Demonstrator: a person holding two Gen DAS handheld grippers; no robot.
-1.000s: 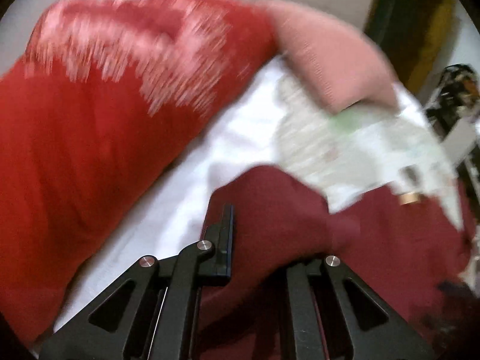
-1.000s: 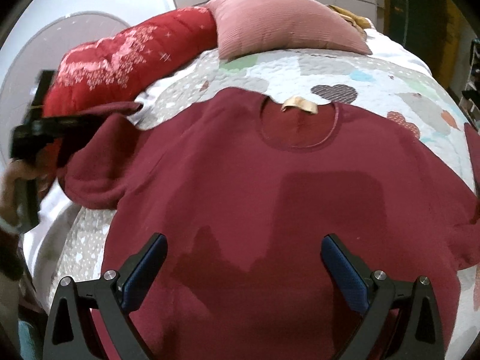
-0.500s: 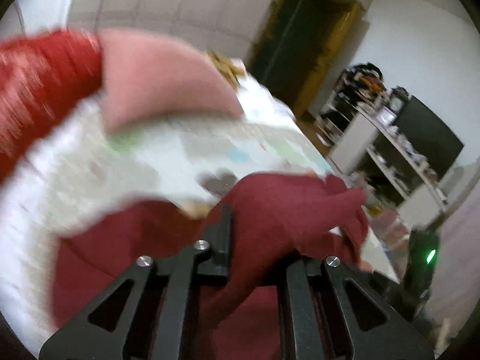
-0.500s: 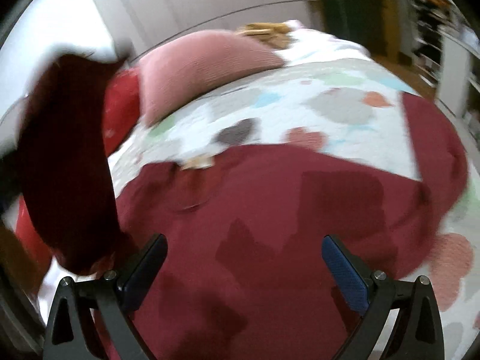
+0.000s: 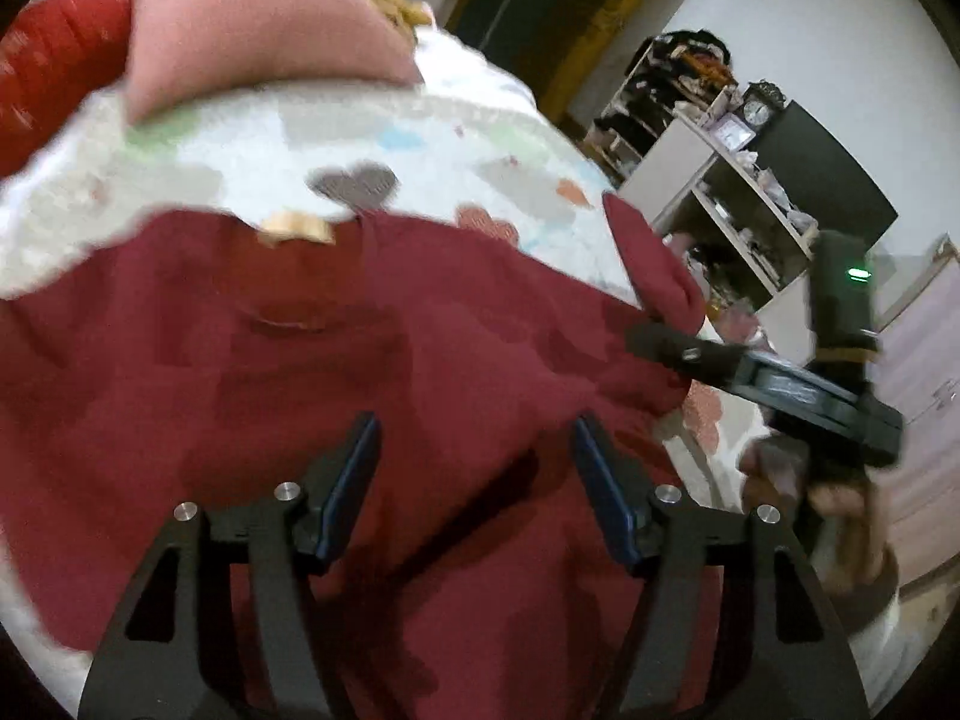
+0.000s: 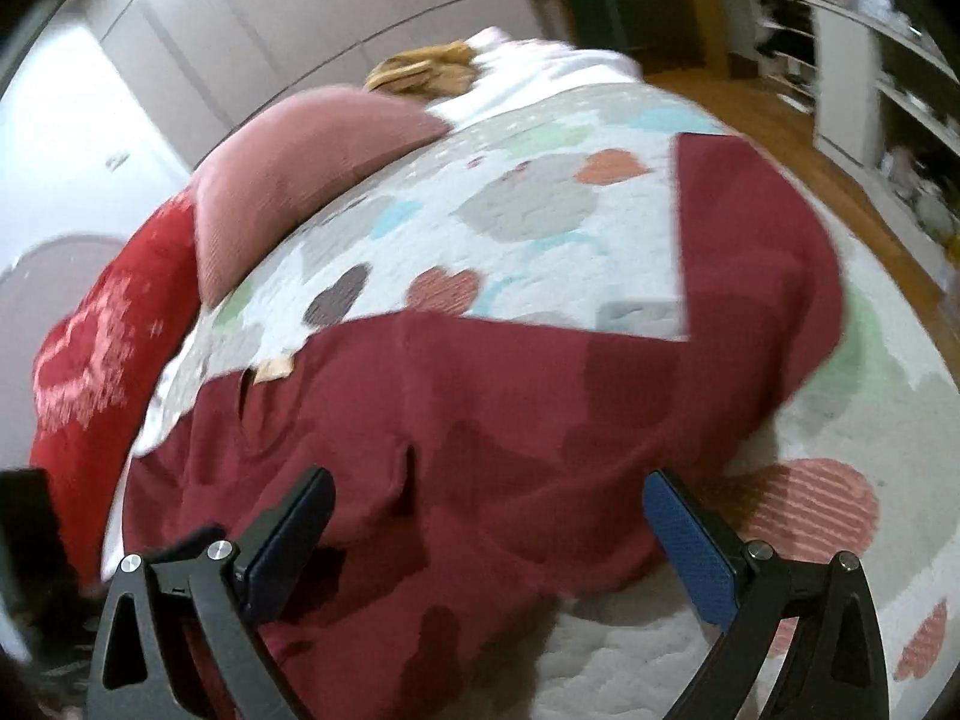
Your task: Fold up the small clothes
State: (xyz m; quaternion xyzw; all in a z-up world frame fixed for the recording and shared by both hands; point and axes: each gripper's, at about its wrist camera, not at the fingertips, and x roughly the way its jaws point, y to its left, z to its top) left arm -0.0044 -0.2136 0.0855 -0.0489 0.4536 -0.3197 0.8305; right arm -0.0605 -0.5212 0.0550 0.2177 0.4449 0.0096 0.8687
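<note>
A dark red sweatshirt (image 5: 360,360) lies spread on a quilted bedcover (image 5: 456,144) with heart patches. A tan label (image 5: 294,229) marks its neckline. My left gripper (image 5: 474,480) is open and empty just above the shirt's body. The left sleeve is folded over the body. In the right wrist view the shirt (image 6: 480,420) fills the middle, its right sleeve (image 6: 750,252) stretching away. My right gripper (image 6: 486,546) is open over the shirt's right side. It also shows in the left wrist view (image 5: 660,342) beside the right sleeve (image 5: 654,264).
A pink cushion (image 6: 300,168) and a red patterned pillow (image 6: 102,348) lie at the head of the bed. White shelves (image 5: 720,204) with clutter and a wooden floor (image 6: 840,180) are beyond the bed's right edge.
My left gripper carried the left sleeve across over the shirt and let it go; it now stands open. My right gripper moved right toward the right sleeve, still open.
</note>
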